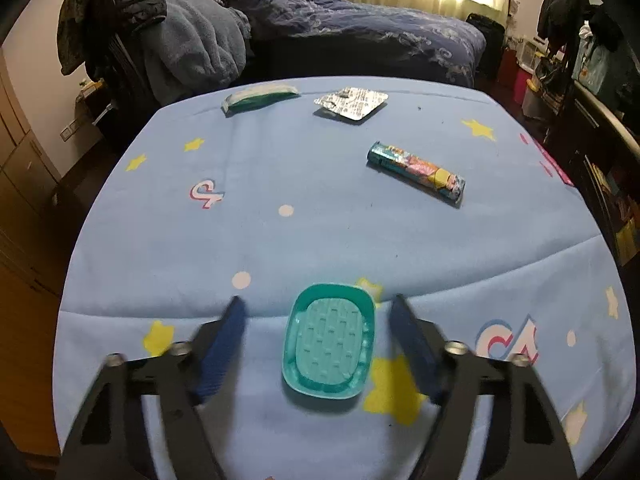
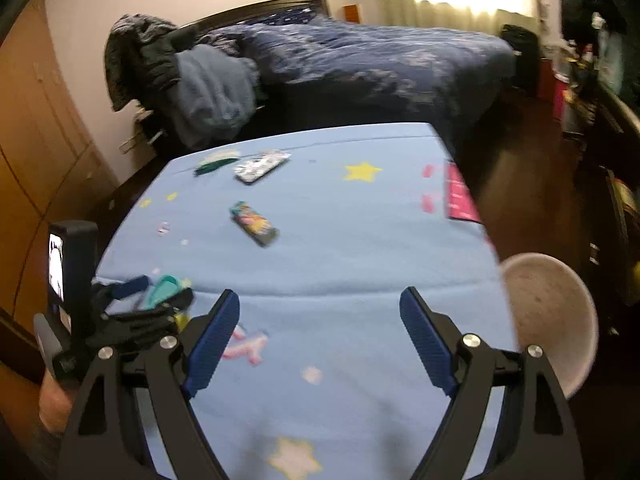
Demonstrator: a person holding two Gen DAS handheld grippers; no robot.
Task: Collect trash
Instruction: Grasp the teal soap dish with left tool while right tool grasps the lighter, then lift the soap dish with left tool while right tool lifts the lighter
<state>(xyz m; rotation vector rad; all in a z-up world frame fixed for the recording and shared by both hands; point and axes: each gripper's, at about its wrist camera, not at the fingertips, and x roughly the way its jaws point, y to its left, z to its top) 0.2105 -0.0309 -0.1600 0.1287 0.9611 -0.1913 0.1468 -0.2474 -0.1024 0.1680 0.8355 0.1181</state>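
Observation:
A teal plastic soap dish point(image 1: 329, 346) lies on the light-blue star-printed cloth point(image 1: 304, 240). My left gripper point(image 1: 318, 305) straddles it, and a gap shows between each blue pad and the dish. Farther back lie a colourful wrapper point(image 1: 416, 172), a silver blister pack point(image 1: 352, 103) and a green-and-white packet point(image 1: 260, 96). In the right wrist view, my right gripper point(image 2: 319, 295) hangs open over bare cloth, holding nothing. That view also shows the left gripper point(image 2: 160, 292) around the dish point(image 2: 164, 286) at the left, and the wrapper point(image 2: 254, 224) beyond.
A white round bin point(image 2: 548, 320) stands just off the cloth's right edge. A pink flat item point(image 2: 460, 196) lies at the far right edge. Behind are a bed with a dark-blue quilt point(image 1: 360, 28) and a chair piled with clothes point(image 1: 160, 32).

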